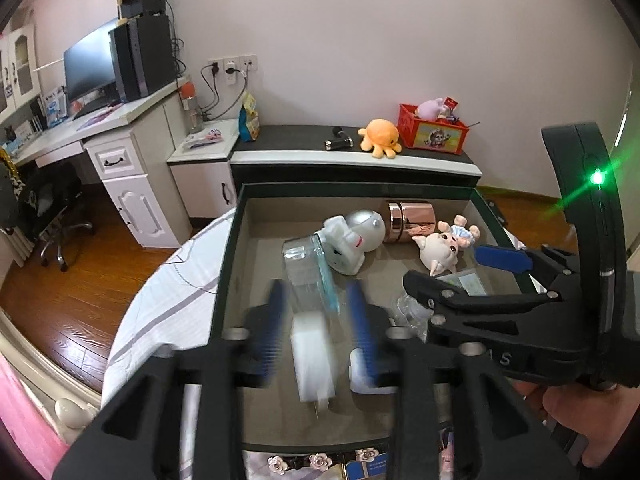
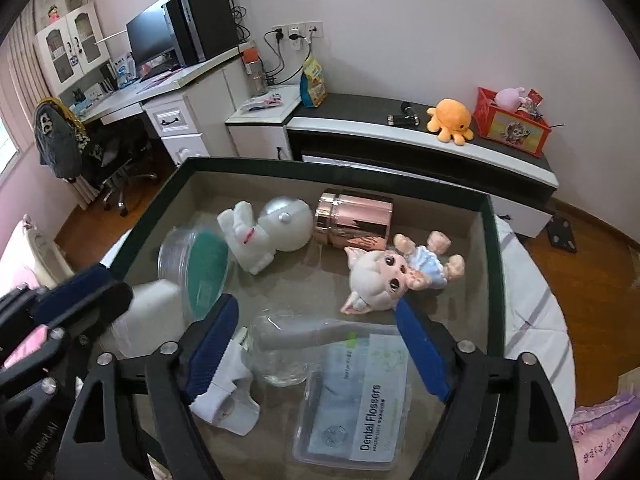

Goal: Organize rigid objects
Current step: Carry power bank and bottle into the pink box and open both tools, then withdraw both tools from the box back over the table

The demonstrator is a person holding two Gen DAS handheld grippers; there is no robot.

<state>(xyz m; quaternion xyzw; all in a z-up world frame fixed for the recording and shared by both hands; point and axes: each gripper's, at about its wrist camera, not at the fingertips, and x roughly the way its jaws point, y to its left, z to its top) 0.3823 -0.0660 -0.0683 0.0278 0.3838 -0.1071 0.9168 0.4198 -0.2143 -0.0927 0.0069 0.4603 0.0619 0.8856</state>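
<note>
Left gripper (image 1: 318,322): jaws apart, straddling clear flat bottle (image 1: 306,276) near box's left wall; pads not pressing, blurred. Right gripper (image 2: 320,350): jaws wide, nothing clamped, over clear plastic piece (image 2: 280,354) and dental flosser pack (image 2: 356,396) at near edge of box (image 2: 340,178). Beyond: astronaut figure (image 2: 272,232), rose-gold tin (image 2: 354,218), pig doll (image 2: 390,276) toward far wall.

Risk: both grippers crowd same box, could knock together. Clear bottle slick, may slip from pads. Pig doll just beside right finger, likely nudged.

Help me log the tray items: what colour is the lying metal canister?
Shiny rose gold canister, clearest in the right wrist view.
</note>
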